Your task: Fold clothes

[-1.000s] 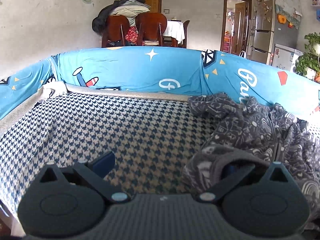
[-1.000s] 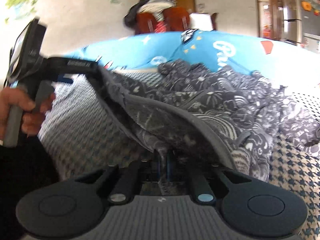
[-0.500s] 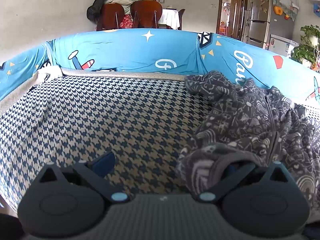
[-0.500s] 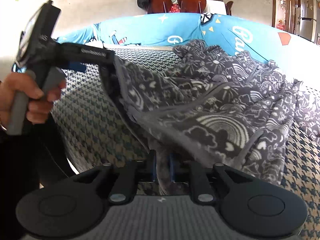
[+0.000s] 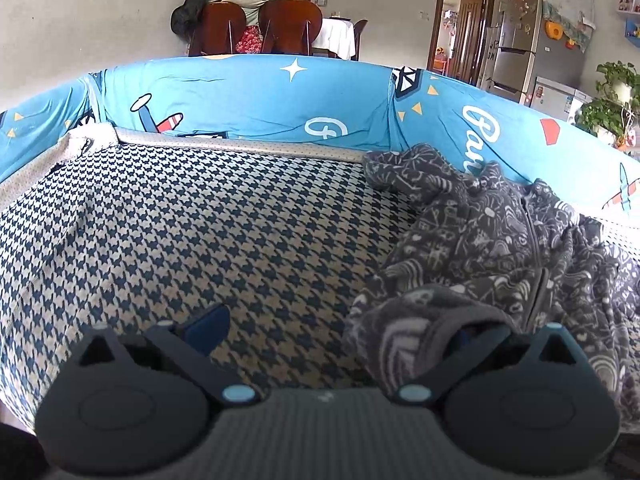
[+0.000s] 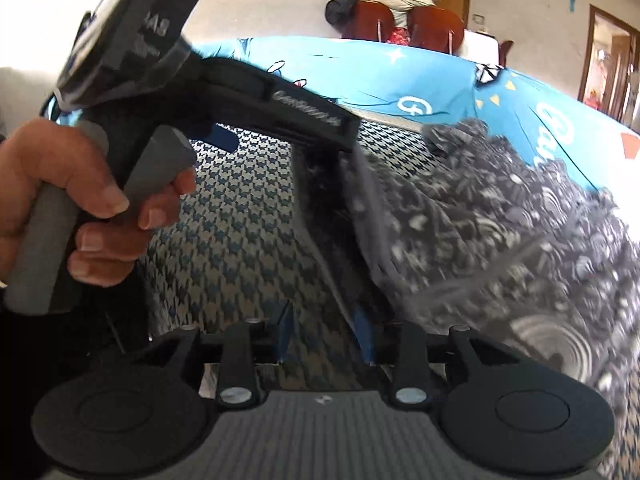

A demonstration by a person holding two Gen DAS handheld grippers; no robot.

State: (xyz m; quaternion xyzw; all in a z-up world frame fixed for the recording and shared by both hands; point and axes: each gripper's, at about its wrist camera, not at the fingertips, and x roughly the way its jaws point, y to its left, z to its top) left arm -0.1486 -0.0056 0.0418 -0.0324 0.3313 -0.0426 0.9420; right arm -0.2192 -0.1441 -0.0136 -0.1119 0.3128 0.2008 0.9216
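Left wrist view. Looks across a houndstooth mattress (image 5: 200, 232) ringed by a blue cartoon-print bumper (image 5: 248, 108). Shows the left gripper (image 5: 336, 332) at the bottom edge with fingers spread wide: a bare blue pad (image 5: 208, 326) on the left, the right finger hidden under grey cloth. Finds a hem of the dark grey patterned zip jacket (image 5: 480, 248) draped over that right finger only, not pinched between the 2. Places the rest of the jacket crumpled on the right part of the mattress, reaching back to the bumper. Matches the view of 0.5 s ago closely: same spread, same draped hem. Includes 2 wooden chairs (image 5: 288, 24) piled with clothes beyond the bumper, and a fridge (image 5: 520, 56) far right.

Right wrist view. Begins at the left with a hand (image 6: 80, 200) wrapped round the grey handle of the left gripper, raised above the mattress, the jacket edge hanging from its tip. Shows the right gripper (image 6: 324, 332) at bottom centre with fingers now parted, houndstooth visible in the gap. Differs from 0.5 s ago, when those fingers pressed together on a fold of the jacket. Puts the jacket edge just beside the right-hand pad; cannot tell whether touching. Blurs the jacket across the right side.
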